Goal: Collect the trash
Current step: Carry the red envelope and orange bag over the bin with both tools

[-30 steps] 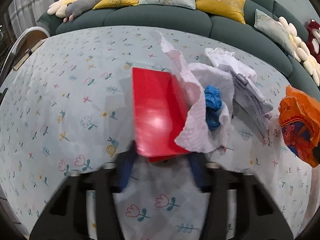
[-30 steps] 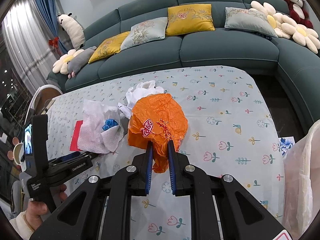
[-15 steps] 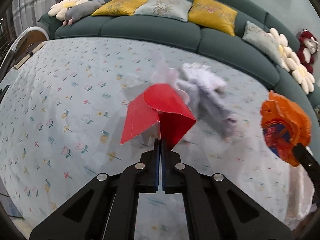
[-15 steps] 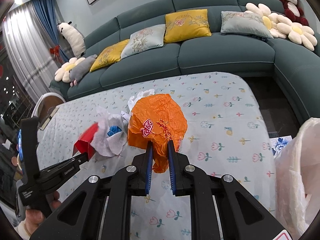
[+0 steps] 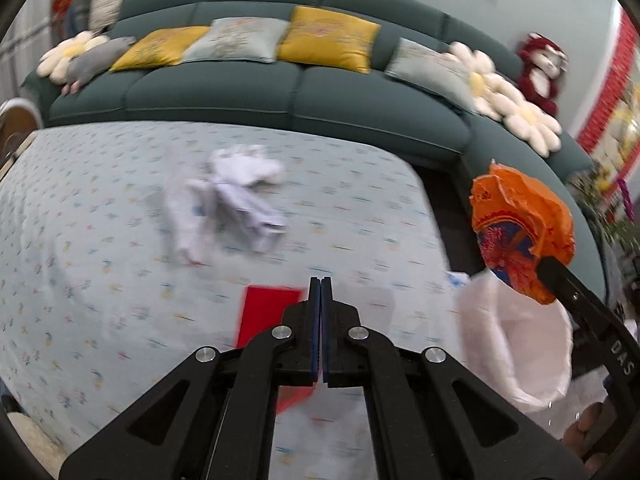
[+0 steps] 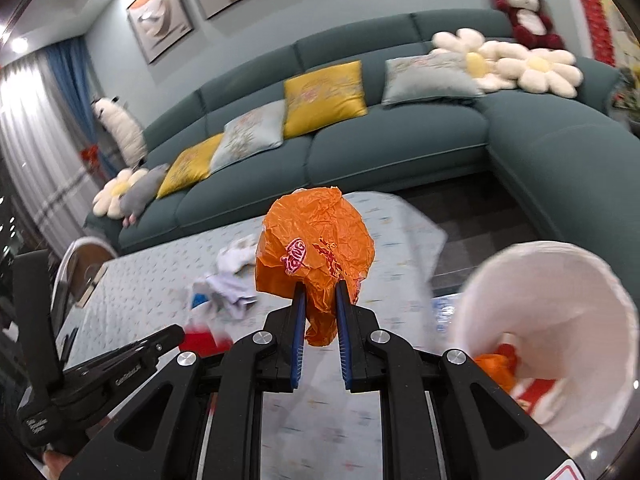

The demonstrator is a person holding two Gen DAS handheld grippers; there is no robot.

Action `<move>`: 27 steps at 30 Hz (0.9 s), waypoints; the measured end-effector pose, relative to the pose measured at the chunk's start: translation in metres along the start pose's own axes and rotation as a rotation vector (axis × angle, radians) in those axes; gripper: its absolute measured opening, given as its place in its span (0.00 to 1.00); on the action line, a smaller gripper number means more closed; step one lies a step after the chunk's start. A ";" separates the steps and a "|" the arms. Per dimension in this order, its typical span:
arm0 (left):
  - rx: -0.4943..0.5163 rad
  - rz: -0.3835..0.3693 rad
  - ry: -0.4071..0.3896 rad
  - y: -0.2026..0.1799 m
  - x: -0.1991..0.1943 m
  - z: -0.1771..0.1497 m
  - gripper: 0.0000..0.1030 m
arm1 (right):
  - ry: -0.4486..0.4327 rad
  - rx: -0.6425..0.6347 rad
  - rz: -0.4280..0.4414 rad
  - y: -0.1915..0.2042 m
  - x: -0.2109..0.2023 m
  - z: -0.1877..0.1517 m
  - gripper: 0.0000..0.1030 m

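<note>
Both clenched grippers rose: right gripper (image 6: 320, 316) pinching orange bag (image 6: 316, 248), left gripper (image 5: 321, 300) red card (image 5: 266, 314).

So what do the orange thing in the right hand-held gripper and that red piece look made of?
The orange wrapper looks like thin, glossy plastic film: sharp crinkles, printed logo, a limp tail hanging between the right hand-held gripper fingers. The red sheet looks like smooth, stiff card or plastic, with straight edges; blur leaves that open.
</note>
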State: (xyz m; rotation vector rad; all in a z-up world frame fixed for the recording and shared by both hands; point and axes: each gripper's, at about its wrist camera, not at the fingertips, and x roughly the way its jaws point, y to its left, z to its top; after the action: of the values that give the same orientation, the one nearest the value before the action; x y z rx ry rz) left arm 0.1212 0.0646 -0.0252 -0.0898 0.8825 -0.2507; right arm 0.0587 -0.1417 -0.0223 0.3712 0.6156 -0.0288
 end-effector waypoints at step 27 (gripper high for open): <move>0.063 0.130 0.212 0.007 0.044 -0.073 0.76 | 0.014 0.083 -0.038 -0.065 -0.015 -0.012 0.13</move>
State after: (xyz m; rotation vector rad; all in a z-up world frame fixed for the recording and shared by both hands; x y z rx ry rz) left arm 0.0929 0.0619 -0.1058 0.0536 1.0864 -0.1676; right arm 0.0304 -0.1997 -0.0446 0.4404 0.6364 -0.0880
